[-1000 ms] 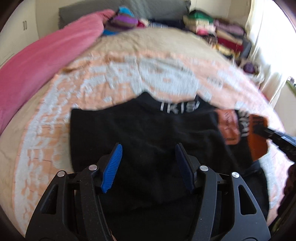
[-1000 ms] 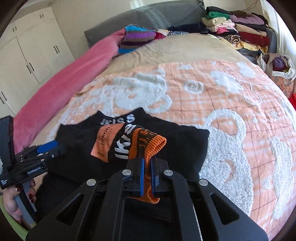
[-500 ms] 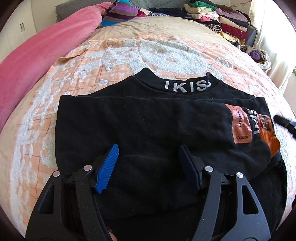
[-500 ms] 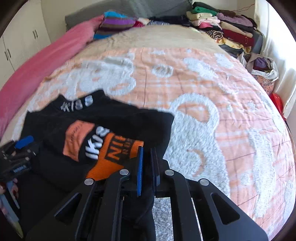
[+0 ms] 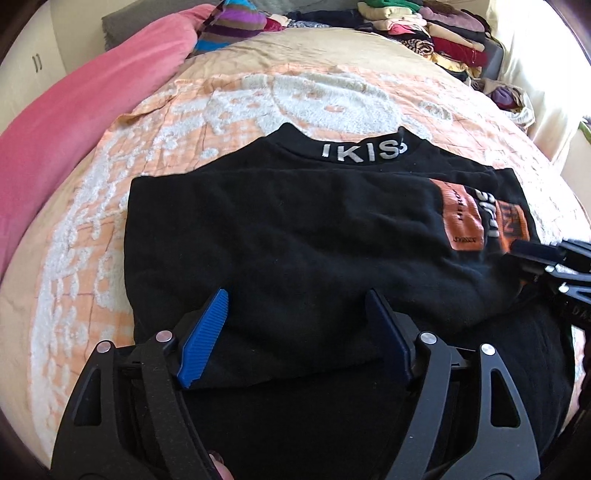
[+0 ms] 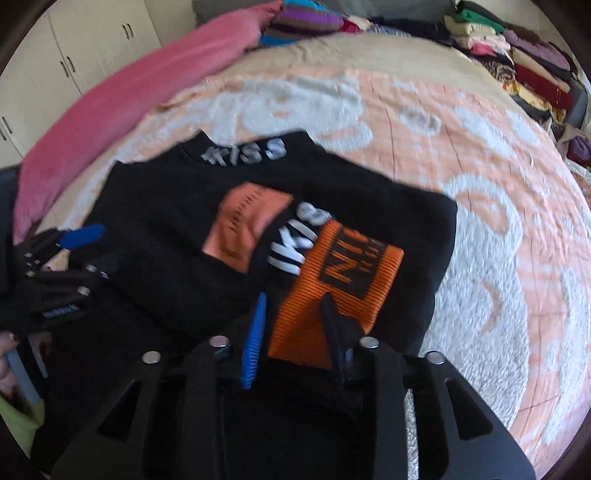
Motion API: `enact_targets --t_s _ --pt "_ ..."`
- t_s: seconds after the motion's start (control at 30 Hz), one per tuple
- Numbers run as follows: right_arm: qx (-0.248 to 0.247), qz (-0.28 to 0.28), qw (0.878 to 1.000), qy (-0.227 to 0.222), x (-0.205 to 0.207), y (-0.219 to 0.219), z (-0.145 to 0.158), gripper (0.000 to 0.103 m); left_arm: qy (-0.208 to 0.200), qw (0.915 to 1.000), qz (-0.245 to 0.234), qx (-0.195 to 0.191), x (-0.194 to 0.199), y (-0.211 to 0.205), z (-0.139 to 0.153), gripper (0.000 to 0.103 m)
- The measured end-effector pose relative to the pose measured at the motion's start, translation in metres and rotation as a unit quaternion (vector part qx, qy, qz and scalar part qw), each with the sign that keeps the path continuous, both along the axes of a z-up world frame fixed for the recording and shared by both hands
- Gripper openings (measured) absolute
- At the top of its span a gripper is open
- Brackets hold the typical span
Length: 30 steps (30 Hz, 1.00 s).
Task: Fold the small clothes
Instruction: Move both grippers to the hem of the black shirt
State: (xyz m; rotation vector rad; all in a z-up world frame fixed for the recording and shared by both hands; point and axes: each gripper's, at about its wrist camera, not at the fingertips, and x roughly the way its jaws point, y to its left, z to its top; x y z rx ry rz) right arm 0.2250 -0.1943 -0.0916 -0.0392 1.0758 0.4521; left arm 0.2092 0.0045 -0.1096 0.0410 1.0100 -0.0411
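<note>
Right wrist view motion-blurred; sleeve print hard to read. Black sweater lies flat on bedspread, collar pointing toward far pillows, folded sleeve running crosswise. Left gripper jaws opening, gripping nothing. Right gripper jaws opening astride orange cuff.

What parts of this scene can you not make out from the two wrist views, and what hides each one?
- Lower hem of the black knitted sweater: left wrist view, covered by the left gripper, whose jaws are opening.
- Lettering on the orange ribbed cuff: right wrist view, blurred and partly behind the right gripper, whose jaws are opening around it.
- Stacked folded clothes: left wrist view, too small and cut by the top edge.
</note>
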Motion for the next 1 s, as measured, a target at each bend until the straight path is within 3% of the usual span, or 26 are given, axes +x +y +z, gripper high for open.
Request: enact_targets --t_s 0.2,0.3,0.37,0.43,0.57,0.63,1.0 --pt "0.034 -0.002 0.999 -0.008 -0.002 -0.004 0.01 0.038 0.001 0.9996 0.011 -0.028 -0.006 0.009 0.007 0.071" --pt "0.05 -0.01 0.998 -0.026 -0.003 -0.01 0.022 0.055 -0.005 0.9994 0.014 -0.032 -0.012 0.011 0.015 0.074" --pt "0.057 -0.012 0.998 -0.035 -0.007 -0.014 0.03 0.055 -0.01 0.9993 0.017 -0.031 -0.014 0.013 0.021 0.076" --pt "0.062 -0.017 0.997 -0.043 -0.008 -0.017 0.035 0.069 -0.013 0.9991 0.02 -0.034 -0.016 0.015 0.025 0.079" --pt "0.067 -0.024 0.996 -0.055 -0.008 -0.019 0.043 0.081 -0.022 0.9989 0.025 -0.034 -0.018 0.019 0.036 0.084" --pt "0.071 -0.031 0.995 -0.065 -0.009 -0.02 0.047 0.086 -0.029 0.9986 0.03 -0.032 -0.02 0.02 0.042 0.092" --pt "0.097 -0.053 0.988 -0.108 -0.017 -0.029 0.074 0.088 -0.055 0.9971 0.041 -0.034 -0.029 0.03 0.07 0.093"
